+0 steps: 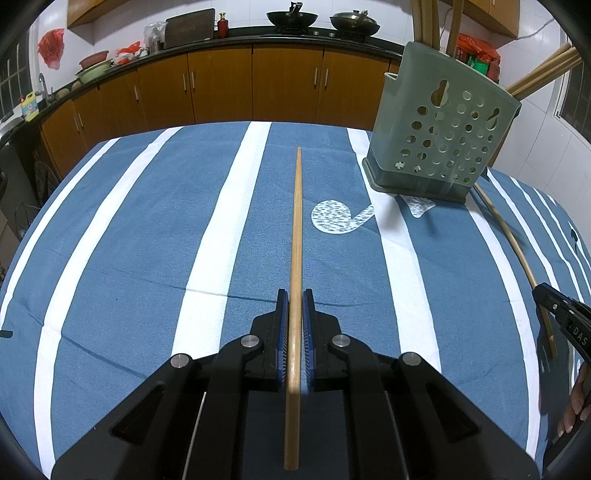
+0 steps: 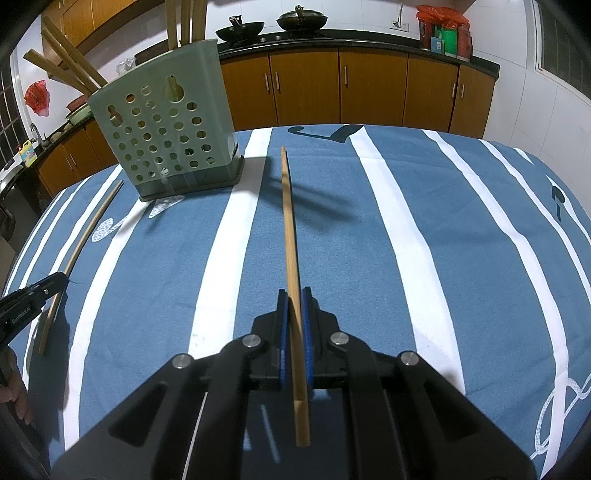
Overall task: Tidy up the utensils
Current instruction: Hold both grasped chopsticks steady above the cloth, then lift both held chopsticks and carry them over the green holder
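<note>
On the blue-and-white striped tablecloth [image 1: 122, 236], I take the green perforated utensil holder [image 1: 439, 133] as my landmark; it stands upright at the far side of the table, with several wooden chopsticks already standing in it [image 1: 428, 22], their tops leaning outward.

Left gripper [image 1: 294, 295]: I see its two blue-padded jaws pressed together on a wooden chopstick [image 1: 296, 221]. The stick runs straight forward between the pads, its far tip ending to the left of the holder and short of it, its near end sticking out behind the jaws toward the camera. It is lifted clear of the cloth (the right wrist view shows it held above the cloth, left of the holder).

Right gripper [image 2: 294, 295]: same condition, jaws clamped on a second chopstick [image 2: 288, 221]. That stick points forward with a slight tilt between the pads, its far tip to the right of the holder, near its base corner but apart from it. It casts a shadow on the cloth to its right.

The two grippers sit on opposite sides of the holder, both nearer to me than it is. Part of a hand [image 1: 576, 402] shows at the edge of the left view.

Behind the holder: orange-brown kitchen cabinets [image 1: 221, 81] under a dark counter, two woks [image 2: 240, 27] on the stove.
</note>
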A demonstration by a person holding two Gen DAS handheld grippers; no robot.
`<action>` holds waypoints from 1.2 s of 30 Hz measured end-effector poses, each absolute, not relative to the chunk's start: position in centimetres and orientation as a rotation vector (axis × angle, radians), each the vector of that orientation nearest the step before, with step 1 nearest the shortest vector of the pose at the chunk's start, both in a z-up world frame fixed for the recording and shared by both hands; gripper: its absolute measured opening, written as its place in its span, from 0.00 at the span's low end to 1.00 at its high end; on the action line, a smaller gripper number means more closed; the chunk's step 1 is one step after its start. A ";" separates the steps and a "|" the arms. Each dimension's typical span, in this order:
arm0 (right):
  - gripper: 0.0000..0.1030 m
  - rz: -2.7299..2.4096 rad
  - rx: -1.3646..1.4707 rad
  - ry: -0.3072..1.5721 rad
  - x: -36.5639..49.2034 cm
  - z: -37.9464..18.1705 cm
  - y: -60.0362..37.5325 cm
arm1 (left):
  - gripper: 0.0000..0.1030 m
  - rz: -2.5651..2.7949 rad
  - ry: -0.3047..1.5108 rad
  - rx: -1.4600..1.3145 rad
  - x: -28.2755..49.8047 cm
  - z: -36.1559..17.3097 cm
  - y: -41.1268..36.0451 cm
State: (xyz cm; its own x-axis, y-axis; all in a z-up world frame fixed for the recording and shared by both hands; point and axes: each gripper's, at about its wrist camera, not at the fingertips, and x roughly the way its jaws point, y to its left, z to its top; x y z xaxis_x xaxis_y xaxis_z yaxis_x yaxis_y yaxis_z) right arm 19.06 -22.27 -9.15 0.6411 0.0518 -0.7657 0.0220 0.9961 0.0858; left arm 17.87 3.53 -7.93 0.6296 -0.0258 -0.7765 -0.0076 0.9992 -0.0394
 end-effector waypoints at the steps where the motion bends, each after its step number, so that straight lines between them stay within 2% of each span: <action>1: 0.09 0.017 0.090 0.875 19.1 -9.1 -22.3 | 0.09 -0.011 0.890 -0.040 17.9 -7.9 3.5; 26: 0.08 0.026 0.094 0.882 18.9 -9.1 -22.4 | 0.08 -0.013 0.898 0.010 17.3 -8.0 2.9; 30: 0.08 0.019 0.114 0.841 18.5 -7.5 -23.1 | 0.08 -0.018 0.900 -0.004 17.2 -7.3 3.4; 36: 0.08 0.014 0.131 0.738 17.8 -3.8 -24.0 | 0.07 -0.022 0.802 -0.004 16.5 -3.7 3.6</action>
